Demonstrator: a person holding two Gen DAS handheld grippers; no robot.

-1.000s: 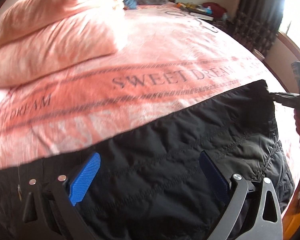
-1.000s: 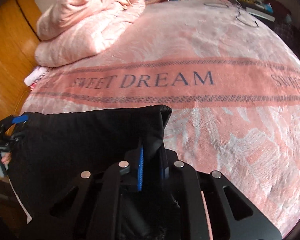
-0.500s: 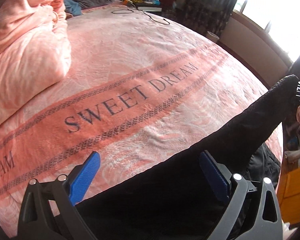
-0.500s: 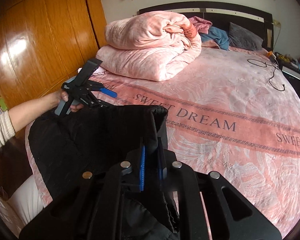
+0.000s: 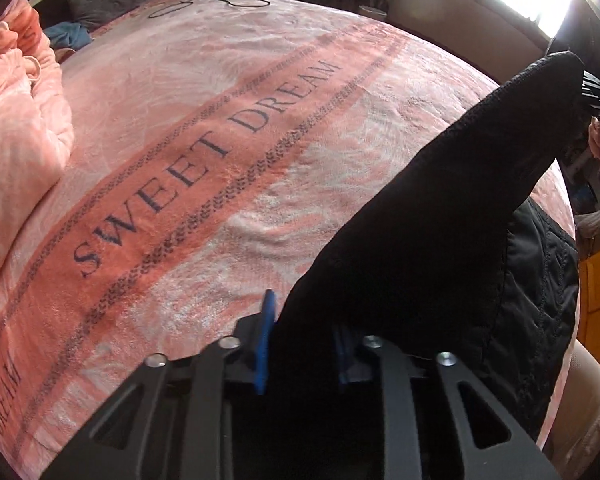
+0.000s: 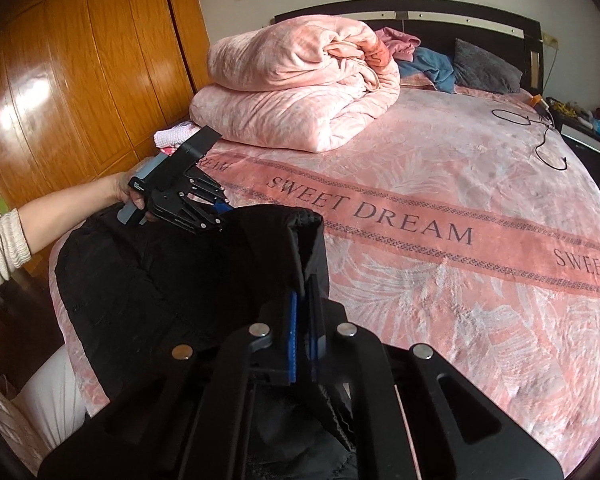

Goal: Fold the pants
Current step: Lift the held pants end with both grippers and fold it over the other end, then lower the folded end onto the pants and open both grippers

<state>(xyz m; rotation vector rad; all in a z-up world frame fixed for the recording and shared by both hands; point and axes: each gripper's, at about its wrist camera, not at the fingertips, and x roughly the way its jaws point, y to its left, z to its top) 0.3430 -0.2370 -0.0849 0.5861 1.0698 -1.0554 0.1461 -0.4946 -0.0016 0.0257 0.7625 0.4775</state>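
The black quilted pants [image 5: 440,240] lie at the near edge of the pink bed, with one edge lifted off the blanket. My left gripper [image 5: 304,344] is shut on that edge of the pants. My right gripper [image 6: 305,320] is shut on the other end of the same edge of the pants [image 6: 172,280], which stands up between its blue pads. The left gripper also shows in the right wrist view [image 6: 220,210], held by a hand at the far left end of the pants.
The pink "SWEET DREAM" blanket [image 6: 440,184] covers the bed. A folded pink duvet [image 6: 300,92] lies at the far left, with pillows and clothes by the headboard. A black cable [image 6: 540,136] lies at the far right. A wooden wardrobe [image 6: 80,80] stands to the left.
My left gripper has closed on the pants edge; it was open over them before. Both grippers have lifted the edge off the blanket.
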